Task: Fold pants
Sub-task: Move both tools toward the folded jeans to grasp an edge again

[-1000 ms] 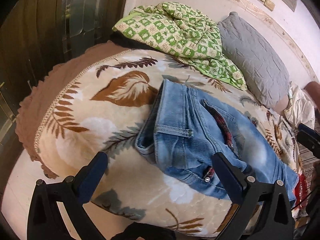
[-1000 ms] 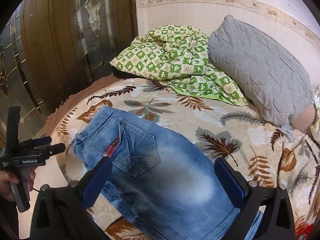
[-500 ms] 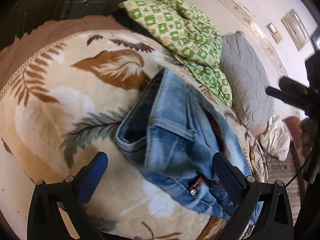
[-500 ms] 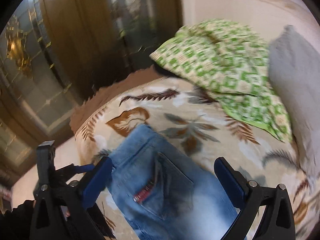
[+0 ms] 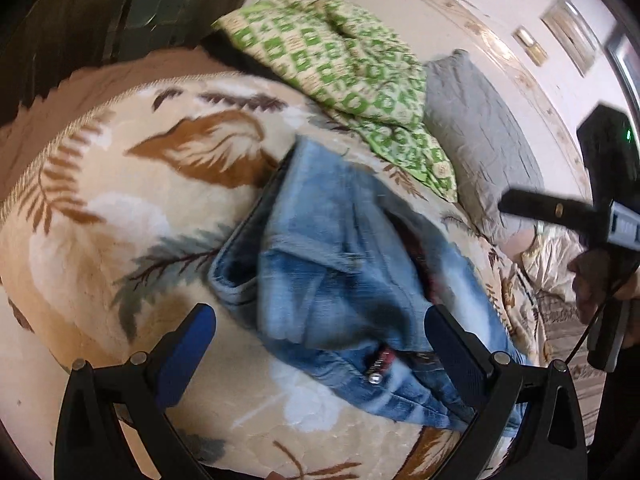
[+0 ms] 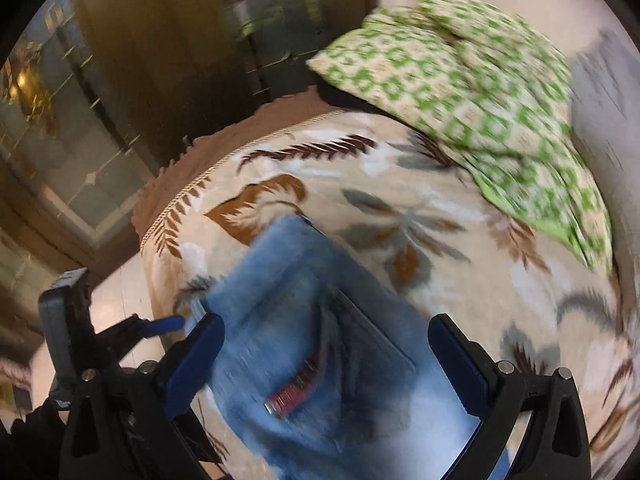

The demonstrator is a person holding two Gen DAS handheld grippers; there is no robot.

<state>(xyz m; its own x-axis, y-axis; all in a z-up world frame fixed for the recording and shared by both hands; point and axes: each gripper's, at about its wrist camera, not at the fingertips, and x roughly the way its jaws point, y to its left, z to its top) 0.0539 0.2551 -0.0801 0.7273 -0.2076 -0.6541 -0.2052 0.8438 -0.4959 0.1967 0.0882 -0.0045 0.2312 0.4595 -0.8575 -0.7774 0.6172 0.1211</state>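
Note:
Light blue jeans point(image 5: 344, 280) lie on a leaf-patterned blanket point(image 5: 120, 216) on the bed, waistband end toward the bed's near edge, with a red tag at the pocket point(image 6: 294, 392). My left gripper point(image 5: 320, 340) is open and empty, just above the waistband. My right gripper point(image 6: 326, 354) is open and empty over the back pocket of the jeans point(image 6: 320, 320). The right gripper's body shows at the right of the left wrist view point(image 5: 592, 208); the left gripper shows at the lower left of the right wrist view point(image 6: 120, 332).
A green checked quilt point(image 5: 352, 76) and a grey pillow point(image 5: 480, 136) lie at the head of the bed by the wall. A dark wood and glass door point(image 6: 132, 92) stands beyond the bed's left edge. The bed edge drops to a pale floor point(image 6: 120, 292).
Both grippers have swung left and come closer to the waistband end of the jeans. The views are motion-blurred. Both stay open; the jeans have not moved.

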